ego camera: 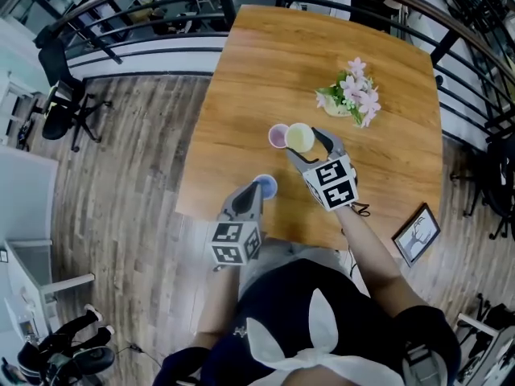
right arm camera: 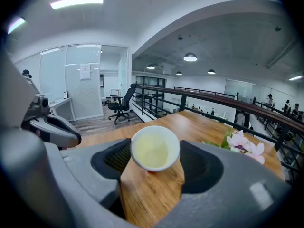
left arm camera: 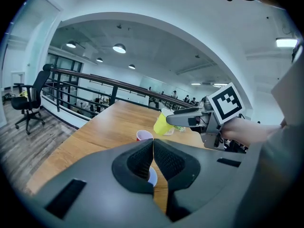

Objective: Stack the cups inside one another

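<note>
A wooden counter (ego camera: pixel 241 79) carries flowers (ego camera: pixel 352 95) on its far right; a railing (ego camera: pixel 145 47) runs behind it and a framed picture (ego camera: pixel 417 233) lies on the floor to the right. Nothing blocks the cups. The right gripper (ego camera: pixel 308 145) has its jaws spread wide and clamped on the yellow cup (right arm camera: pixel 155 148), held tilted in the air just above and beside the red cup (ego camera: pixel 278 136), which stands upright mid-counter. The left gripper (left arm camera: pixel 153 144) has its jaws pinched nearly together on the rim of the blue cup (ego camera: pixel 265 186), near the counter's front edge. The yellow cup has a white rim and a pale inside.
</note>
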